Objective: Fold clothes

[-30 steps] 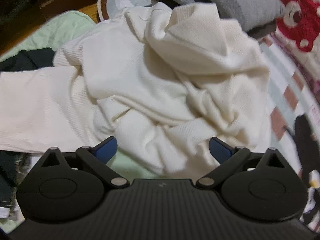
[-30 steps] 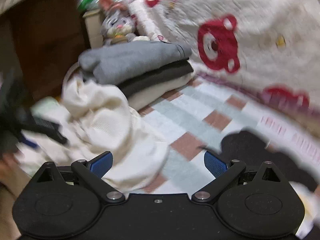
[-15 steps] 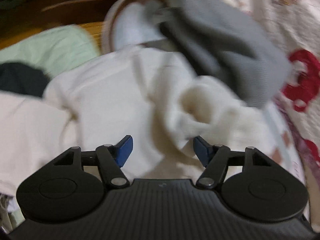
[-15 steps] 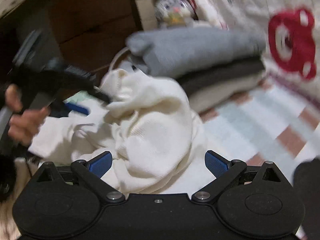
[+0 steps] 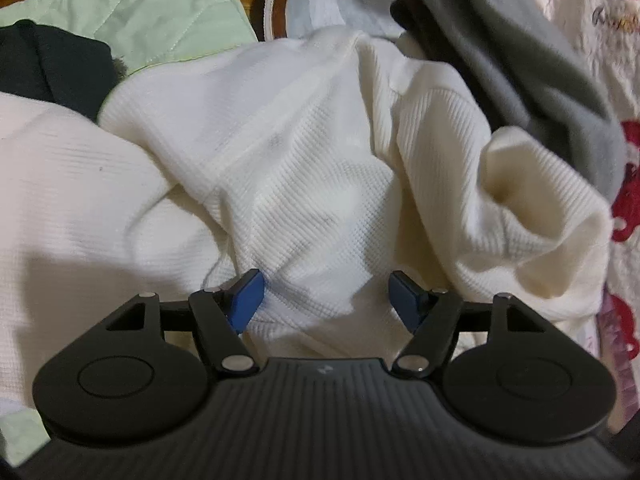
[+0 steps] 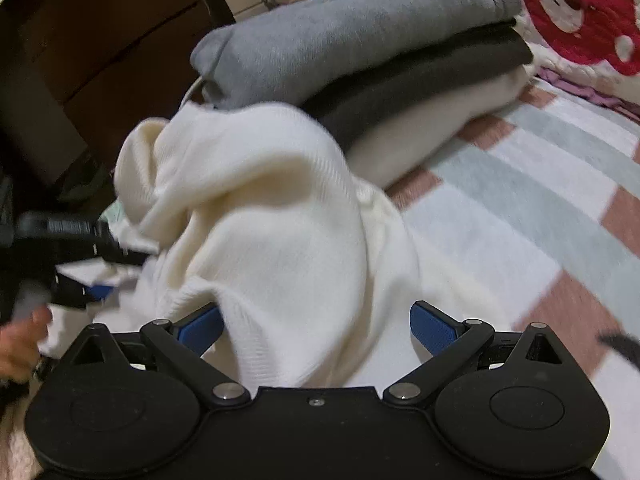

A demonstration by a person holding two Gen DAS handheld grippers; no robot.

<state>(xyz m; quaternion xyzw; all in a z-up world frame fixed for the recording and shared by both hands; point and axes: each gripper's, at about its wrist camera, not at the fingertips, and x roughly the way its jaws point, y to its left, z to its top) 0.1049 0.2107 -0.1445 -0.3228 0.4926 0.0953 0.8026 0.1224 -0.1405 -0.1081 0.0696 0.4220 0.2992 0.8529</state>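
**Crumpled cream garment between two open grippers, beside a folded stack**

A cream waffle-knit garment (image 6: 276, 240) was seen lying crumpled in a loose heap on a bed covered by a checked pink, grey and white sheet (image 6: 520, 208). The left gripper (image 5: 326, 300) was held with its blue-padded fingers (image 5: 245, 300) partly open around a ridge of the knit, nothing clamped. The right gripper (image 6: 316, 330) was spread wide over another bulge, also empty. A folded stack of grey, charcoal and cream clothes (image 6: 360, 52) lay touching the heap. Several layers could be pinched together by a closing grip, and the stack could be dragged askew if the garment were pulled.
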